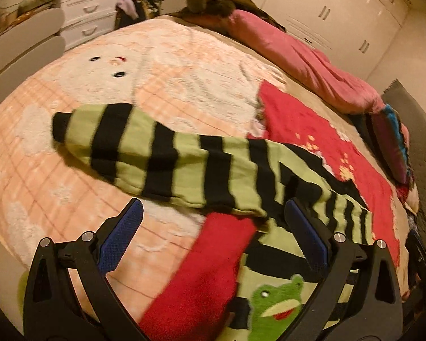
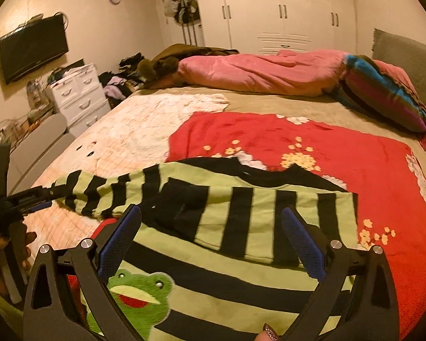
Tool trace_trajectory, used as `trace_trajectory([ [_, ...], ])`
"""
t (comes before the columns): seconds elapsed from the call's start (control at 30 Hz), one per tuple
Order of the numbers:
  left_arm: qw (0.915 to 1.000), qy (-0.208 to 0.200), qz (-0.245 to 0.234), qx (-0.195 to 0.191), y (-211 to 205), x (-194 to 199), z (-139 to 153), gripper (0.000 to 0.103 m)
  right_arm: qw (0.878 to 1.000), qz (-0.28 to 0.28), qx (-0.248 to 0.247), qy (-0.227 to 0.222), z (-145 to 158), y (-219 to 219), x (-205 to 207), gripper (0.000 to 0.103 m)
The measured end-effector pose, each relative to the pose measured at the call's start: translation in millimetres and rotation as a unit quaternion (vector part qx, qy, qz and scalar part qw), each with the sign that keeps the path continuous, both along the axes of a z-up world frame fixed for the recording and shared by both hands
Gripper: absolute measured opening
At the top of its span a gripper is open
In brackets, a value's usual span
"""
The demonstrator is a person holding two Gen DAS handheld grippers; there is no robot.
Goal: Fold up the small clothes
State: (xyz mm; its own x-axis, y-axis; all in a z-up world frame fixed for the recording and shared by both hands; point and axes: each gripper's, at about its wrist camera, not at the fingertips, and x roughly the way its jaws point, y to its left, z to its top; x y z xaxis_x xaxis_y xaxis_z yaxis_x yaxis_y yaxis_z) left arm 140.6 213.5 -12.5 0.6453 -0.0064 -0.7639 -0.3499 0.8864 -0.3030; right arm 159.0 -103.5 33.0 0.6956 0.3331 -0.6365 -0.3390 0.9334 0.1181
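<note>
Left wrist view: left gripper (image 1: 213, 221) spread wide, holding nothing, over the green-and-black striped knit sweater with frog patch (image 1: 184, 156), which lies on the peach quilted bedspread (image 1: 127, 65). One striped sleeve (image 1: 122, 145) is stretched out leftward; a red fleece piece (image 1: 201, 278) lies between the jaws.

Right wrist view: right gripper (image 2: 211, 221) also wide, empty, above the sweater's folded body (image 2: 241, 221). White drawer chest (image 2: 76, 93), drawers closed, contents hidden.

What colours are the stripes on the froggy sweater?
Light green and black stripes on the sweater; the right wrist view shows them best.
</note>
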Motion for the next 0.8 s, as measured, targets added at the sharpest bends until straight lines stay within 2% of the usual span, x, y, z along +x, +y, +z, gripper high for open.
trace_trajectory([
  [0.27,0.9985,0.003,0.053,-0.01,48.6,-11.7,-14.3,0.094,0.999,0.041,-0.017,0.011,-6.7,47.3,-8.8,0.099],
  [0.43,0.9954,0.01,0.091,-0.03,84.9,-18.1,-30.2,0.094,0.998,0.054,-0.032,0.017,-13.4,65.7,-11.6,0.099],
  [0.6,0.9892,0.001,0.135,-0.056,125.1,-31.7,-47.7,0.094,0.997,0.059,-0.044,0.028,-24.3,77.4,-10.2,0.099],
  [0.8,0.9788,-0.019,0.179,-0.098,153.4,-45.4,-65.8,0.094,0.996,0.066,-0.055,0.041,-38.3,90.5,-10.6,0.099],
])
